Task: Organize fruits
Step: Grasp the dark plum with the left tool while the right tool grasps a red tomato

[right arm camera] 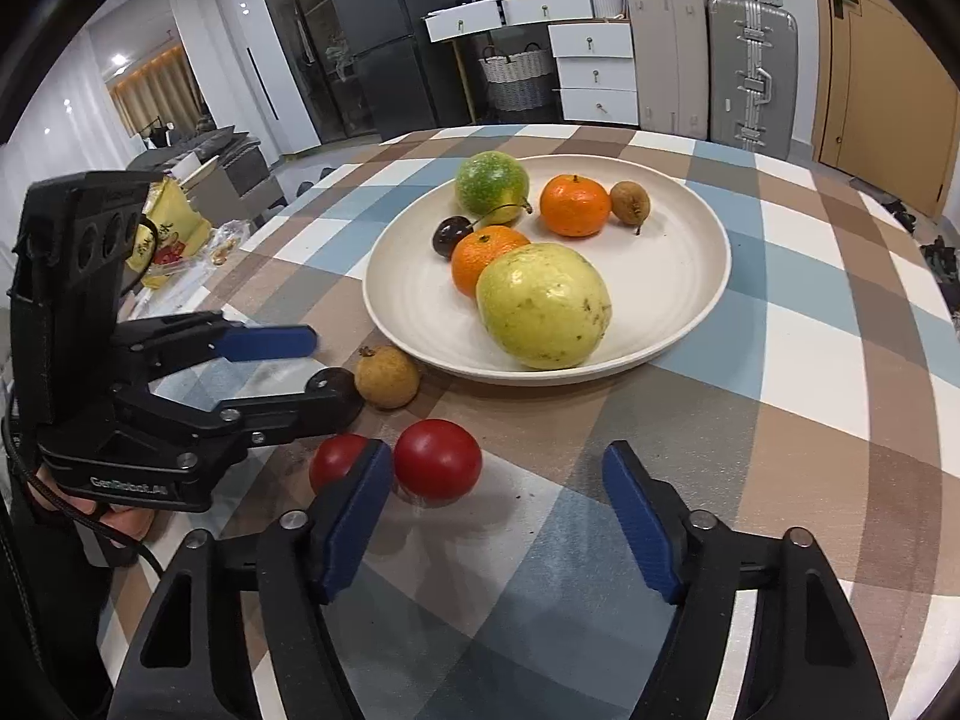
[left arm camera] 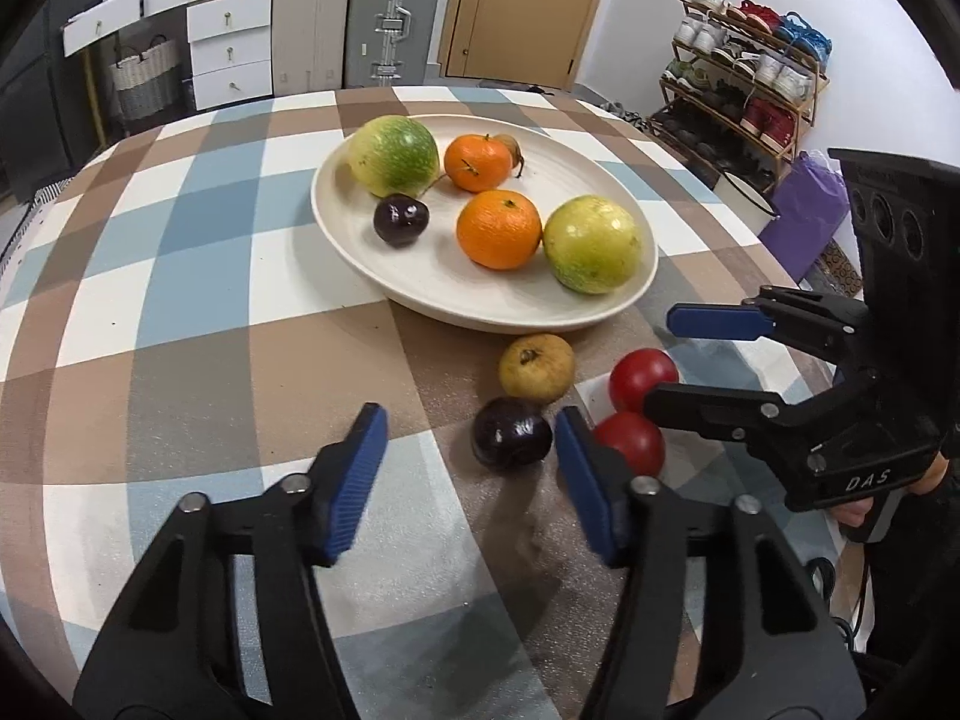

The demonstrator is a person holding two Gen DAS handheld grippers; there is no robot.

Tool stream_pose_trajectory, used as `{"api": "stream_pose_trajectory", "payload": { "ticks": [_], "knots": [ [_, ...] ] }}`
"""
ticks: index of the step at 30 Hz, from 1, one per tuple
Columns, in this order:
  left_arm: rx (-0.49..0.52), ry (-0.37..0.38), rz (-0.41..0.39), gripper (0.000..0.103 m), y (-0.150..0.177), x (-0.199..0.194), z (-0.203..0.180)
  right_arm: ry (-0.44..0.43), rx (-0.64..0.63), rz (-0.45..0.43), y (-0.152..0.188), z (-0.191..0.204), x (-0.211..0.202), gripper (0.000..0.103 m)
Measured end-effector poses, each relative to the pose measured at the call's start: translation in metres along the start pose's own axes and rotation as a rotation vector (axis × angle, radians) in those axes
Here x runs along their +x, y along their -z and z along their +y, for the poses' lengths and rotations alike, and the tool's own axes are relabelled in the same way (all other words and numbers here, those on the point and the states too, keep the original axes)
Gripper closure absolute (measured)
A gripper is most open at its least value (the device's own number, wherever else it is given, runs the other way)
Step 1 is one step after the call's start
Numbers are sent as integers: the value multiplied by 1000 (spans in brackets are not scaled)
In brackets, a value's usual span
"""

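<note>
On a checked tablecloth (left arm camera: 180, 312), two hand-held grippers hover over loose fruit beside a cream plate (left arm camera: 432, 294).

In the right wrist view, the left gripper (right arm camera: 327, 369) hides most of a dark plum (right arm camera: 331, 379), and the right gripper's near finger (right arm camera: 354, 516) cuts off one red fruit (right arm camera: 336, 459); lettering on the left body reads roughly "GenRobot", the right body "DAS". Both stand partly open, grasping nothing: in the left wrist view, the left gripper (left arm camera: 471, 468) has the plum (left arm camera: 511, 433) just ahead of its fingertips, and the right gripper (left arm camera: 666, 363) straddles a red fruit (left arm camera: 642, 378). A tan fruit (left arm camera: 536, 367) sits lower centre, against the plate's rim.
</note>
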State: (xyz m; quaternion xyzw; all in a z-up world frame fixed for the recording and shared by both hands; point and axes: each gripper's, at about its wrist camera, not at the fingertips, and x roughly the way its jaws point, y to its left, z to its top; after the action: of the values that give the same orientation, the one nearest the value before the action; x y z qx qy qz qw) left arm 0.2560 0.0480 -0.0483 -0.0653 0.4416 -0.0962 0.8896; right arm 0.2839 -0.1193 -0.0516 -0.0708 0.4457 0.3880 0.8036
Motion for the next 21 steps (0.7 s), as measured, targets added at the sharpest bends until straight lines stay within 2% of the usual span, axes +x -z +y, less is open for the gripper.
{"api": "stream_pose_trajectory", "payload": {
  "ticks": [6, 10, 21],
  "knots": [
    [33, 35, -5, 76, 3, -2, -9, -48, -14, -5, 1, 5, -2, 57],
    [43, 44, -6, 78, 3, -3, -12, -75, -37, -9, 3, 12, -4, 71],
    [46, 39, -29, 78, 3, -9, -11, -45, -54, -36, 3, 15, -9, 73]
  ]
}}
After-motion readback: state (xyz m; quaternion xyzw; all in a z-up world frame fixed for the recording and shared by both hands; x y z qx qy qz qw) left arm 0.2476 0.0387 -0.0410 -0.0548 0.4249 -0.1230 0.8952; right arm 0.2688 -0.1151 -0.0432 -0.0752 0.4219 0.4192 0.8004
